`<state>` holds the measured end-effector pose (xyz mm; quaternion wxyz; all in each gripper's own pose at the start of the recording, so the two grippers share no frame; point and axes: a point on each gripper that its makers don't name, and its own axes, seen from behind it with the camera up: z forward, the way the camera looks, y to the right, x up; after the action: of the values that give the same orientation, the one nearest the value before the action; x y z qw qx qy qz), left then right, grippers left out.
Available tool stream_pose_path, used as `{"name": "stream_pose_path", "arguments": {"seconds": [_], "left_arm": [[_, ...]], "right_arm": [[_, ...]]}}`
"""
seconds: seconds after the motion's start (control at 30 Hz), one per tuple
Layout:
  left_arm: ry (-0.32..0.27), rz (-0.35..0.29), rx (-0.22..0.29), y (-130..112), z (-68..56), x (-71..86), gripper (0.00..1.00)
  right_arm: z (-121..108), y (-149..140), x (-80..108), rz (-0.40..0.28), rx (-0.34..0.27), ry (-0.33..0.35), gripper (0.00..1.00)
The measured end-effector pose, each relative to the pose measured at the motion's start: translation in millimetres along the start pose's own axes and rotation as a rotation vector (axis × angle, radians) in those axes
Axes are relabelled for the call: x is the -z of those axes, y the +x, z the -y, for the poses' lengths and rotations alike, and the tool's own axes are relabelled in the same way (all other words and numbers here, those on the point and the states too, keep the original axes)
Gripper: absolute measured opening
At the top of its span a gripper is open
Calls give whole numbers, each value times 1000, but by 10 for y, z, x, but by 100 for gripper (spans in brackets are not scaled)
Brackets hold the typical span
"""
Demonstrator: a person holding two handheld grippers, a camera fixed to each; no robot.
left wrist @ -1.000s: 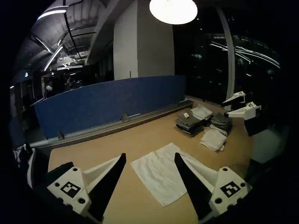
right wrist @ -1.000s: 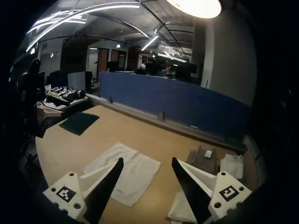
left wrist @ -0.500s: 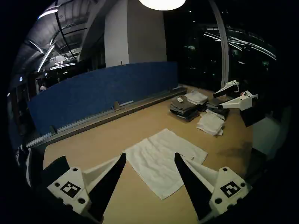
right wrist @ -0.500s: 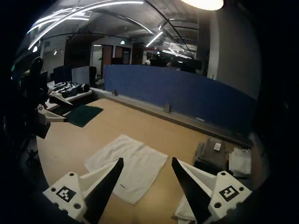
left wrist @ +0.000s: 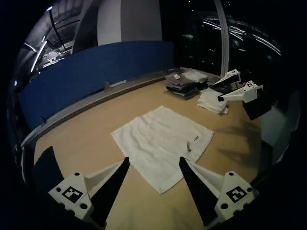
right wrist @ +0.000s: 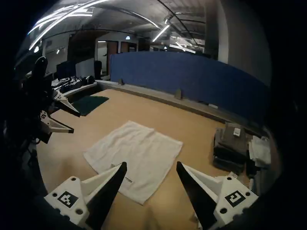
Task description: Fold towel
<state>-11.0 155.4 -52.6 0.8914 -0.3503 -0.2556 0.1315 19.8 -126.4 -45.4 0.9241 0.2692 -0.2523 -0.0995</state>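
Observation:
A white towel [left wrist: 163, 140] lies spread flat on the wooden table [left wrist: 88, 126], with a small tag near its right edge. My left gripper [left wrist: 153, 170] hovers open above the towel's near corner, holding nothing. In the right gripper view the same towel [right wrist: 134, 159] lies flat, and my right gripper [right wrist: 150, 174] is open above its near edge, also holding nothing. The right gripper [left wrist: 236, 90] also appears at the far right of the left gripper view, open. At the left edge of the right gripper view the left gripper [right wrist: 57, 115] appears, open.
A stack of folded grey and white towels [left wrist: 192, 82] sits at the table's far right, also seen as stacked towels [right wrist: 234, 147]. A dark green cloth [right wrist: 89, 104] lies at the far left corner. A blue divider panel [left wrist: 96, 73] runs along the table's back edge.
Both grippers have tilted down and come closer to the towel, which now sits larger and more central in both views. Each gripper has come into the other's view.

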Motion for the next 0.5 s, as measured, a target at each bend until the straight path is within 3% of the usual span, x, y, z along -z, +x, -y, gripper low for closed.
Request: {"name": "stream_pose_path", "arguments": {"seconds": [0.3,0.5], "left_arm": [[-48,105,-22,-467,-154,-239,96],[-65,158,-28,-657,-181,-354,96]], "right_arm": [[104,-551,-243,99,6,29,100],[184,-815,-357,165,26,57,100]]}}
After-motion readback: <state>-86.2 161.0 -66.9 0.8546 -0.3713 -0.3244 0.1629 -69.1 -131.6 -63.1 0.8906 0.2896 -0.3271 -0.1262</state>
